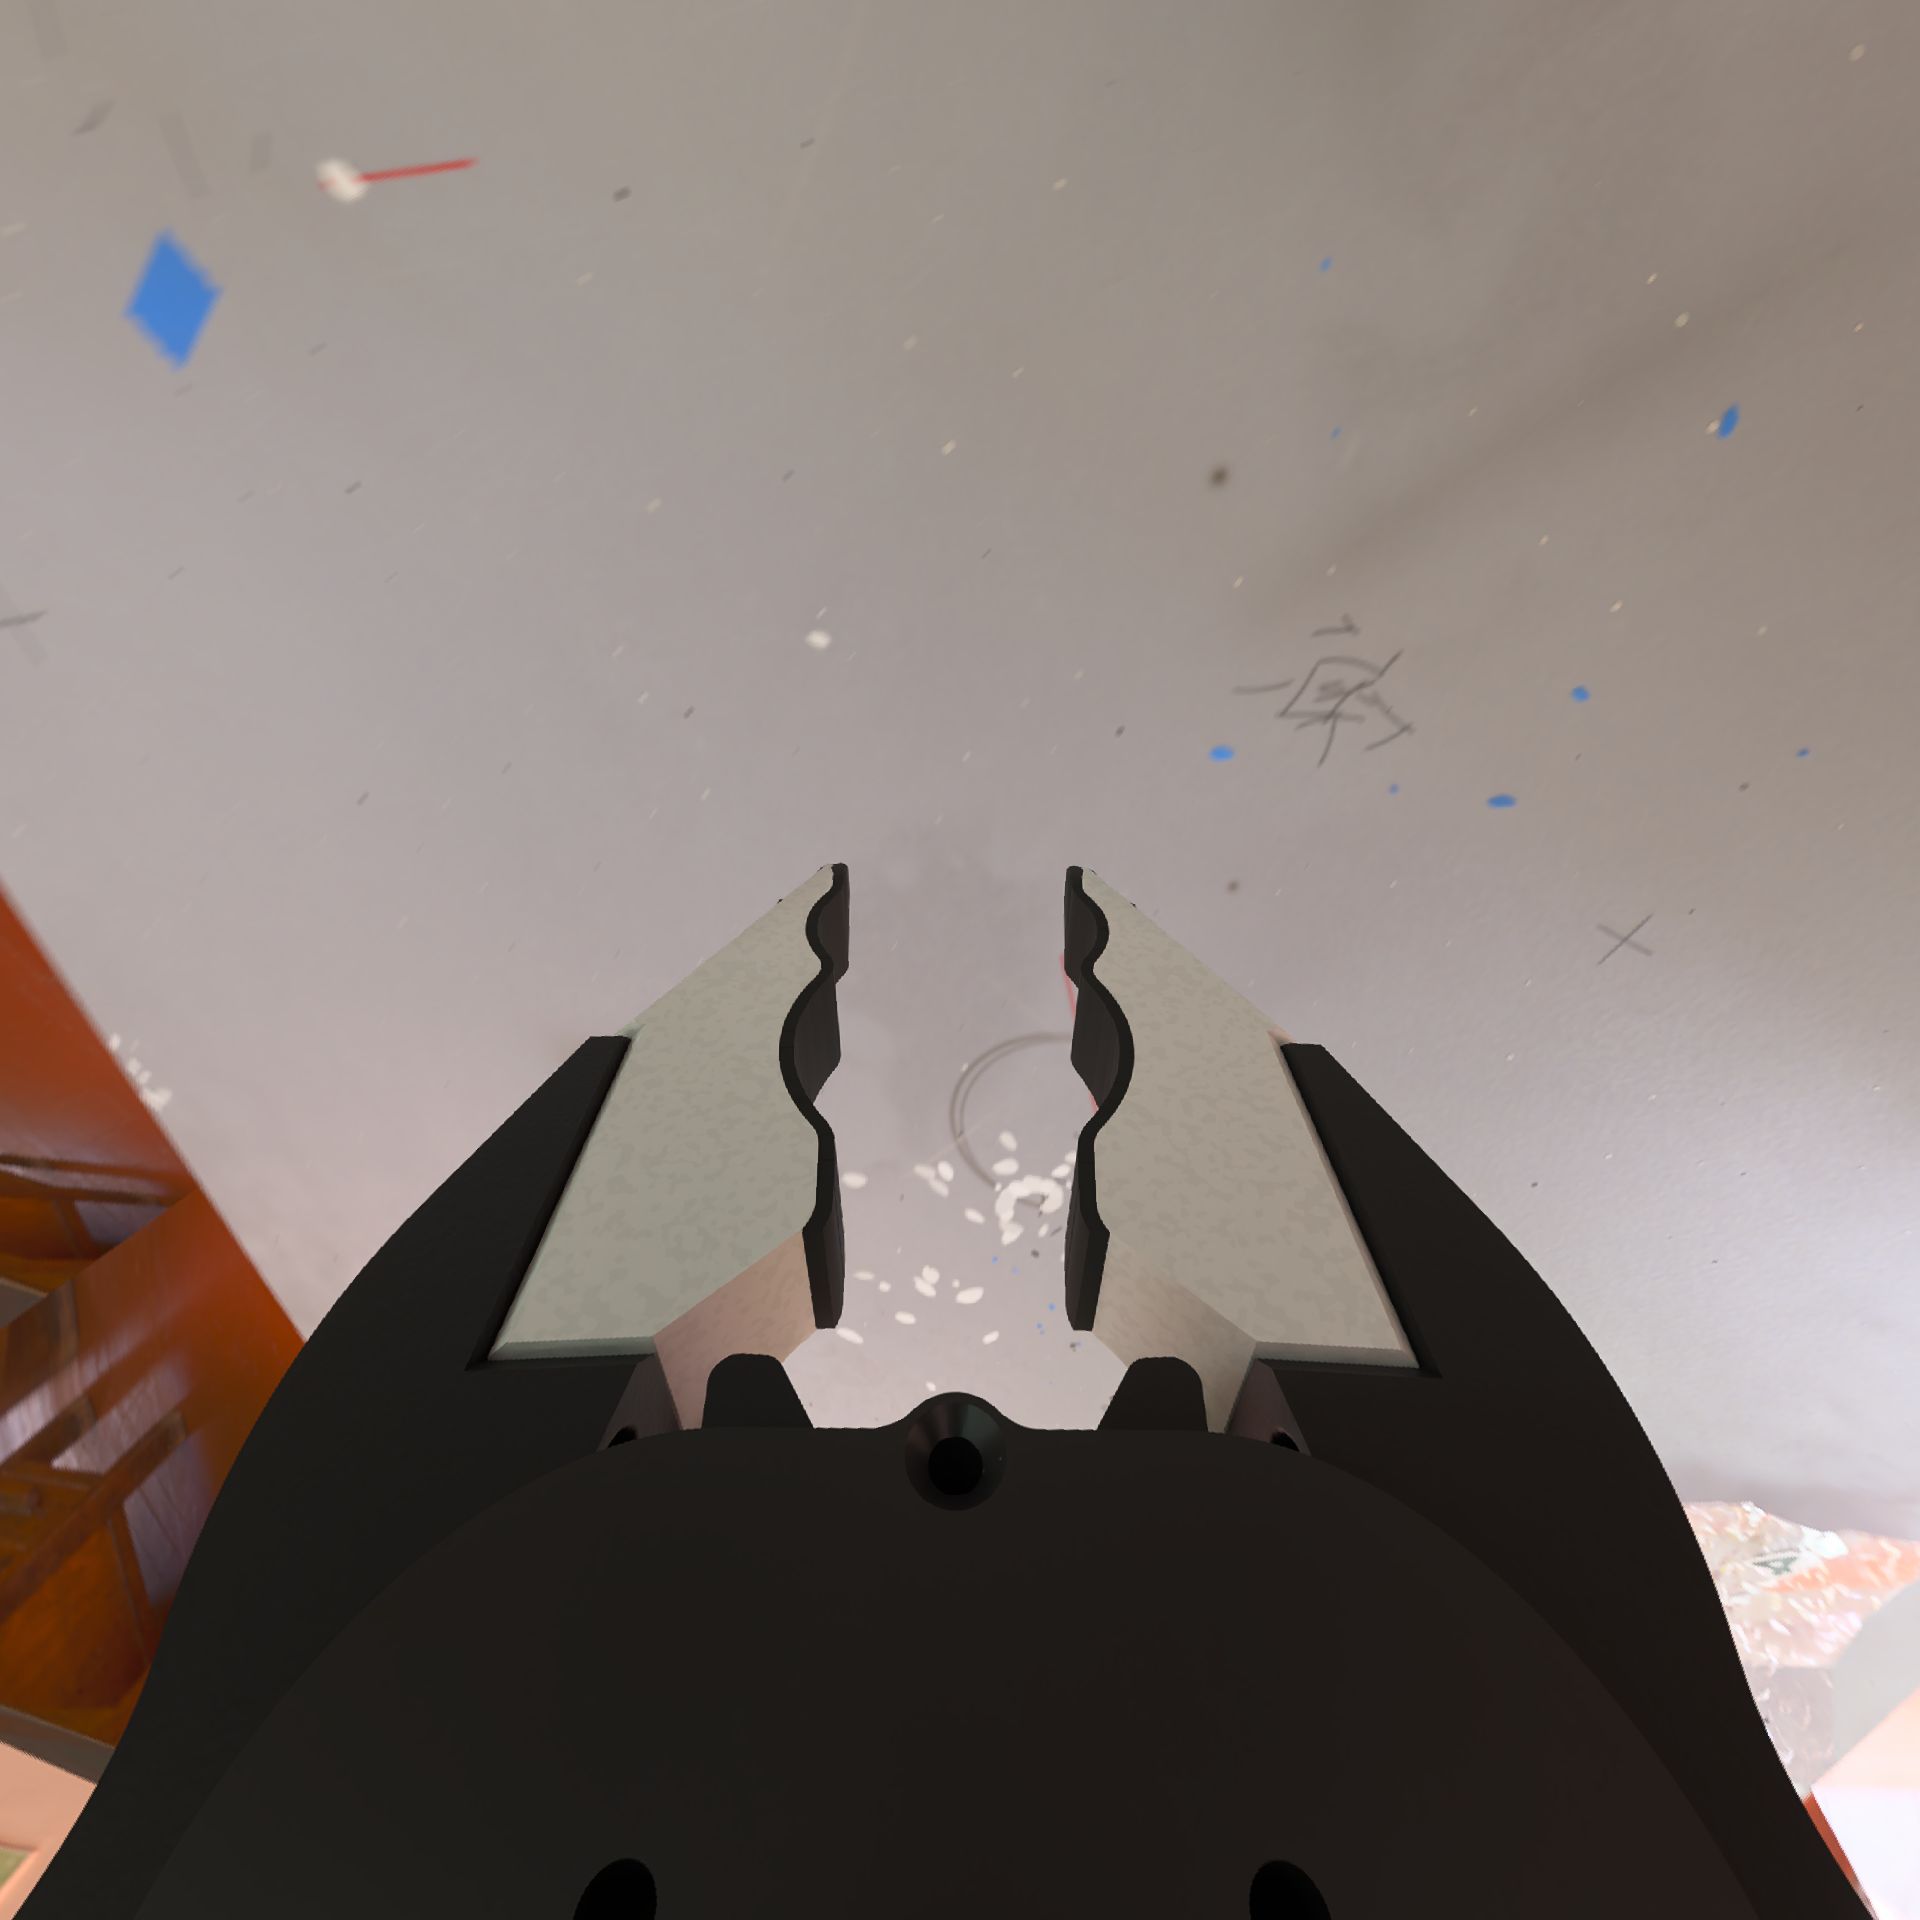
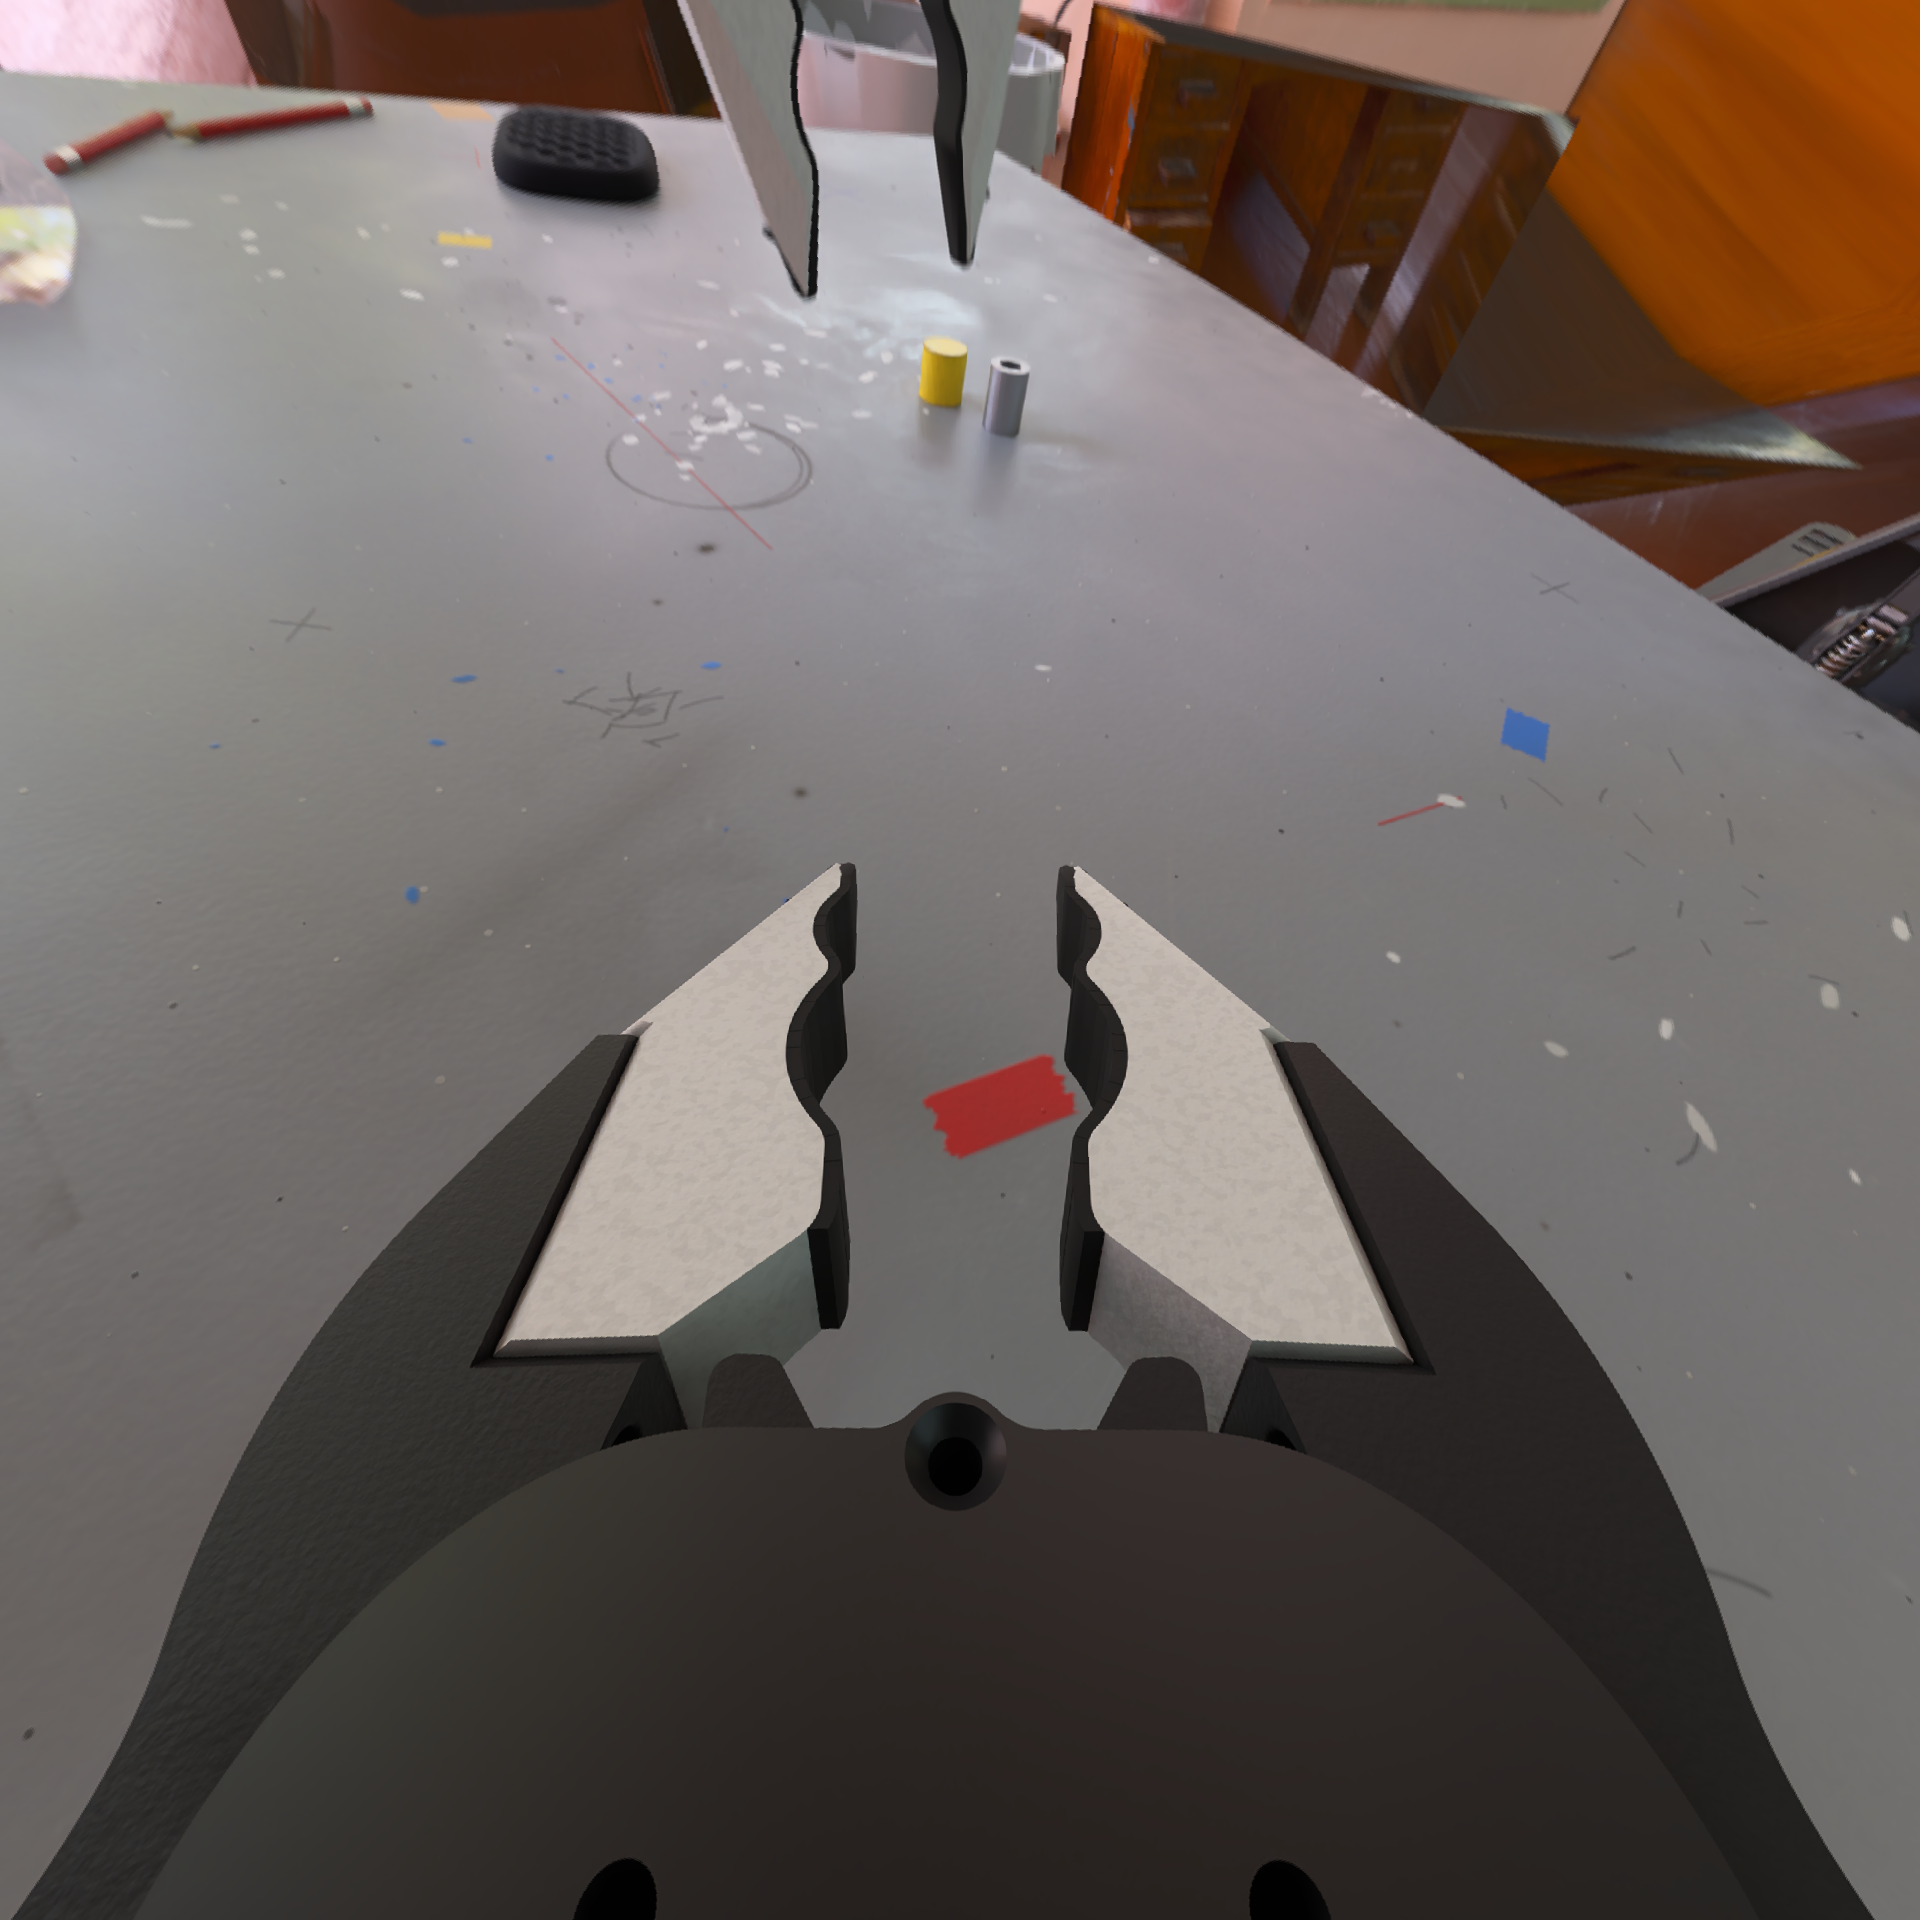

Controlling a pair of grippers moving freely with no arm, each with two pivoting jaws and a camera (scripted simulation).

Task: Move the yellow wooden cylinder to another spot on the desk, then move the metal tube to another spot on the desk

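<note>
Operator, your left gripper (image 2: pixel 883 275) hangs above the desk (image 2: pixel 312 935) toward its far edge, jaws parted and empty. Your right gripper (image 2: pixel 956 883) is likewise released, over a red patch (image 2: pixel 1000 1103). The yellow wooden cylinder (image 2: pixel 942 372) and metal tube (image 2: pixel 1006 396) stand upright just beside each other near the far right edge, apparently not touching.
</note>
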